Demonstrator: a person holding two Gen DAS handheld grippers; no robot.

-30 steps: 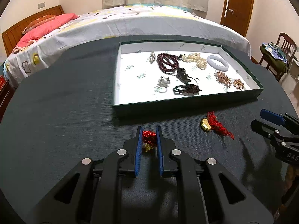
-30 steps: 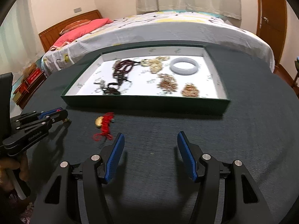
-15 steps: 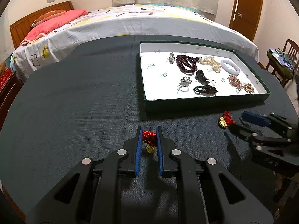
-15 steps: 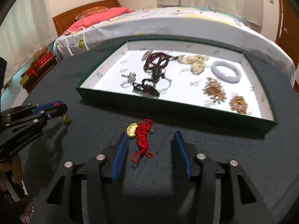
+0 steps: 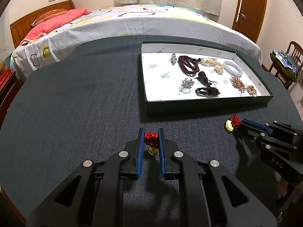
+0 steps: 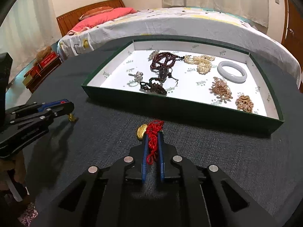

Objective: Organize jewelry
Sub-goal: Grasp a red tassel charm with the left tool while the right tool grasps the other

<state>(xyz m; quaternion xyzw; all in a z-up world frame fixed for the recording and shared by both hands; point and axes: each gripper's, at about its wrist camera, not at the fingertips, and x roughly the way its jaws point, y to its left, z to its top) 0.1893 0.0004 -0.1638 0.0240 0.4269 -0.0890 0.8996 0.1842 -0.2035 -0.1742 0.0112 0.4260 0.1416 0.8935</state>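
My left gripper (image 5: 151, 132) is shut on a red-cord charm with a gold pendant (image 5: 151, 140), held just above the dark table. My right gripper (image 6: 153, 135) is shut on a second red-cord charm (image 6: 153, 140) whose gold ingot (image 6: 141, 131) hangs out at the left of the tips; it also shows in the left wrist view (image 5: 231, 124). The green tray (image 5: 198, 105) with a white floor holds a dark red bead string (image 5: 187, 65), a white bangle (image 5: 233, 68), pearl beads (image 5: 213, 64) and several other pieces.
The dark round table (image 5: 75, 98) carries the tray at the far right. A bed (image 5: 132, 24) stands behind the table, a wooden chair (image 5: 289, 60) at the far right and a door (image 5: 250, 5) behind it.
My right gripper moved left to the second charm and closed on its red cord. My left gripper kept its charm and drew back to the left of the tray.
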